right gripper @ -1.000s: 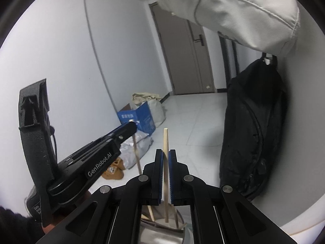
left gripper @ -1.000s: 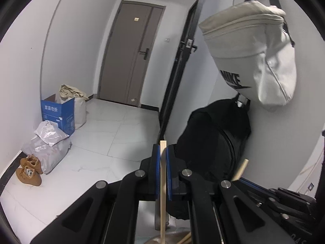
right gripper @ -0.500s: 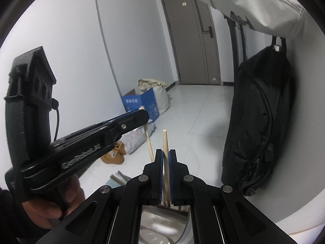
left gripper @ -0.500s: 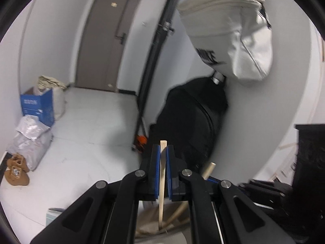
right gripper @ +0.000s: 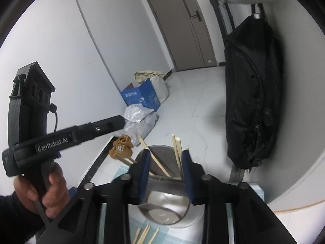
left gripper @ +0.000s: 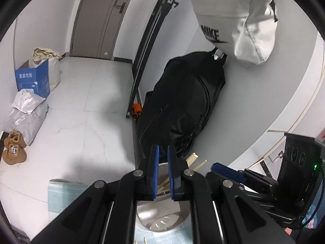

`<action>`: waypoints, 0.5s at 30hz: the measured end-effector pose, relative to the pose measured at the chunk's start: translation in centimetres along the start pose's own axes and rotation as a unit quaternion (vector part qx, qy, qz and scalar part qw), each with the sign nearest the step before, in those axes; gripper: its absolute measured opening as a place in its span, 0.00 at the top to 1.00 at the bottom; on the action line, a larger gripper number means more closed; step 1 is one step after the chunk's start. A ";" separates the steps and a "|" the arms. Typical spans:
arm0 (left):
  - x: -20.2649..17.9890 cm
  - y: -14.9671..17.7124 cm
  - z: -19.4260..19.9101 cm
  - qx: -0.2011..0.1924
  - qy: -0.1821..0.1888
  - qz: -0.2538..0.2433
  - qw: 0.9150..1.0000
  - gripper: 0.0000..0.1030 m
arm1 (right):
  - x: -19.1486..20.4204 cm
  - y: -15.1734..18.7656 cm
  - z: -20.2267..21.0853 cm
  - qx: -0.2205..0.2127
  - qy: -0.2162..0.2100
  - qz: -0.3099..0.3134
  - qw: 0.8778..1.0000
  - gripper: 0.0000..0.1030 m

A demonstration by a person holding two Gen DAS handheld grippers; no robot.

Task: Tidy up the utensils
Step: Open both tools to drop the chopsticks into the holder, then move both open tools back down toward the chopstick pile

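Both the left tool [left gripper: 162, 174] and the right tool [right gripper: 166, 174] are seen opening, nothing gripped, above the metal cup [right gripper: 162, 207] where chopsticks [right gripper: 176, 154] are stood.

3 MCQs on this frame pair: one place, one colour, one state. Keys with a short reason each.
1. Where do the loose chopsticks lie?
A. on the mat in front of the metal holder
B. on the floor by the shoes
C. inside the blue box

2. What colour are the gripper pads?
A. red
B. blue
C. white

3. What is between the right gripper's pads?
A. one chopstick, clamped
B. a spoon
C. nothing gripped; they stand apart over the holder

Key:
1 A: they rest on the pale mat just before the metal holder.
2 B: the pads on both grippers are blue.
3 C: the right gripper is opening, and the chopsticks in the holder stand free.
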State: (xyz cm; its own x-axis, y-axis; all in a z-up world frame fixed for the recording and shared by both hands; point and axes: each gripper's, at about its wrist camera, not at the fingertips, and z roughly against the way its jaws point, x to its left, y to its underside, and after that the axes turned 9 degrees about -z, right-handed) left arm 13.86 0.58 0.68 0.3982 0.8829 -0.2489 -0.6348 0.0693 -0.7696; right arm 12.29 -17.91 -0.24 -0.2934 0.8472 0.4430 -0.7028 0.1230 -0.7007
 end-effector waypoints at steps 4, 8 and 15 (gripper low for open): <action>-0.5 0.3 2.1 -0.015 -0.020 0.000 1.000 0.35 | 0.0 0.7 2.5 -0.026 -0.006 -0.021 0.999 0.47; -0.2 0.7 4.1 -0.040 -0.039 0.012 0.998 0.31 | 0.8 1.5 4.5 -0.038 -0.006 -0.021 0.999 0.41; -1.9 2.0 6.4 -0.051 -0.081 0.002 0.995 0.31 | 2.5 3.2 7.8 -0.076 0.006 -0.008 0.997 0.22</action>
State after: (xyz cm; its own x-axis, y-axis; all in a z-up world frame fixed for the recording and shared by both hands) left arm 7.63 2.01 3.41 0.2784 0.9471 -0.1593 -0.5613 0.0259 -0.8272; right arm 4.28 -19.47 3.00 -0.2752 0.8504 0.4484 -0.6004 0.2123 -0.7710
